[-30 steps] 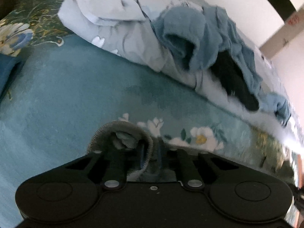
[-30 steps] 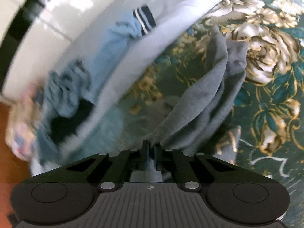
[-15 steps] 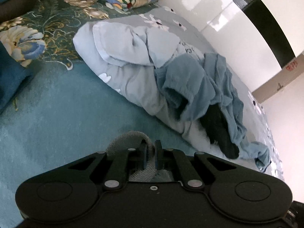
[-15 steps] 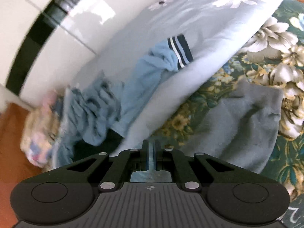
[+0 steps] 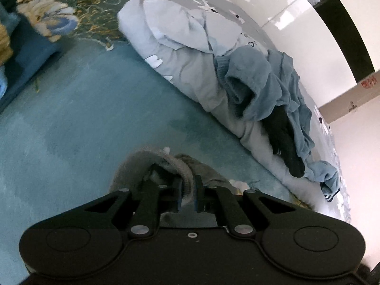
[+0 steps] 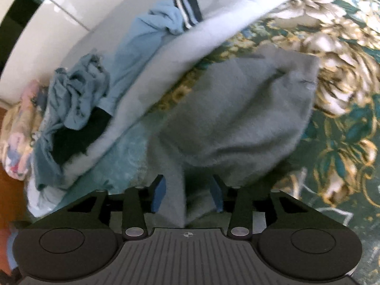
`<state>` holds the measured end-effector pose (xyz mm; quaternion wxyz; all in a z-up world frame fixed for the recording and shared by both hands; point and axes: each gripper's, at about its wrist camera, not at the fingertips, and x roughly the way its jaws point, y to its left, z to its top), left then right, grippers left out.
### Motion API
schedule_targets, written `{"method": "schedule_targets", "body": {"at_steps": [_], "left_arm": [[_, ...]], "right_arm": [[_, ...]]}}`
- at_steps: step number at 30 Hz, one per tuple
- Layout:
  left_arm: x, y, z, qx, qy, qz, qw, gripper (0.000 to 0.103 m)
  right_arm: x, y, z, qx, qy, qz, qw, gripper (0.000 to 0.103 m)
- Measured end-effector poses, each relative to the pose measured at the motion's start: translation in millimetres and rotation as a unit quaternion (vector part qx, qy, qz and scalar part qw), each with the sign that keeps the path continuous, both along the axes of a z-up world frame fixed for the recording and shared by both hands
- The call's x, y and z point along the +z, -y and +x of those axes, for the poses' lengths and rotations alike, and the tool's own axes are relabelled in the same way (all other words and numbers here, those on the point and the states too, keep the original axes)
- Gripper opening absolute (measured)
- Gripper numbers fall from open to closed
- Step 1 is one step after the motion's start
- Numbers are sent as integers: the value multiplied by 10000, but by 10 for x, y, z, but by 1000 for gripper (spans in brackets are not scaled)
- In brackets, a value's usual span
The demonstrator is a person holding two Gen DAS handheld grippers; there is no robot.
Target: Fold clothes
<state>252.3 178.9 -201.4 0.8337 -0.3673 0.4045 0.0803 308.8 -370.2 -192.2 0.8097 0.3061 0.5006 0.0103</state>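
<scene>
The grey garment [image 6: 239, 116] lies on the bed [image 5: 71, 123], on its teal-and-floral cover, just beside the long edge of a pale quilt [image 5: 190, 71] that runs along the far side. In the right wrist view it spreads flat ahead of the right gripper [image 6: 187, 193], whose jaws are opening: the 2 blue pads stand apart with a fold of the grey cloth lying loose between them, neither pad pressing on it. In the left wrist view the left gripper [image 5: 188, 193] has its jaws narrow and opening, and the ribbed edge of the garment [image 5: 163, 163] sits in the slim gap between the pads, bunched up over the fingertips. On top of the quilt rests a heap of blue clothes [image 5: 268, 90] with a black piece [image 5: 285, 142] among them.
</scene>
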Motion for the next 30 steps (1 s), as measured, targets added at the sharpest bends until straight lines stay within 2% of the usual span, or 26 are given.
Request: {"method": "schedule_targets", "body": {"at_steps": [1,2,6,10,13,15,16,19,20,22,24,26,30], "left_arm": [[-6,10,46,-64,-40,42,10000,22],[-20,24,90,-128,-93,71,9998,24],[-83,83,260,-390,-315,142,9986,30],[-125,104,374,-515,-459,186,9974,40],[-162,80,450,-517,-595,122,9968,41],[-192,41,479,-423,-645,-70,9970,41],[-207,18,488,-356,-654,-189,9970,41],[-225,-39,468,-71,-579,-506,9970,37],[-223,-49,456,20,-540,-578,9969,30],[-195,-38,439,76,-485,-470,9977,17],[-138,9,439,-25,-529,-146,9985,5],[-62,51,423,-109,-482,115,9987,4],[191,102,301,-192,-126,282,9993,3]], "right_arm": [[6,-21,42,23,20,27,10000,55],[3,-41,93,20,4,40,10000,60],[-17,-134,308,-88,-148,58,9998,60],[-70,-222,473,-252,-434,5,9987,60],[-103,-262,521,-362,-535,-35,9979,60],[-130,-269,543,-459,-605,-28,9971,54],[-146,-264,551,-522,-646,11,9965,47],[-209,-208,555,-786,-795,270,9934,26],[-227,-183,545,-877,-814,376,9921,18],[-238,-149,516,-993,-786,492,9907,5],[-209,-130,471,-1031,-657,529,9911,3],[-139,-114,411,-1017,-419,596,9921,2],[78,-18,216,-1070,36,776,9912,2]]}}
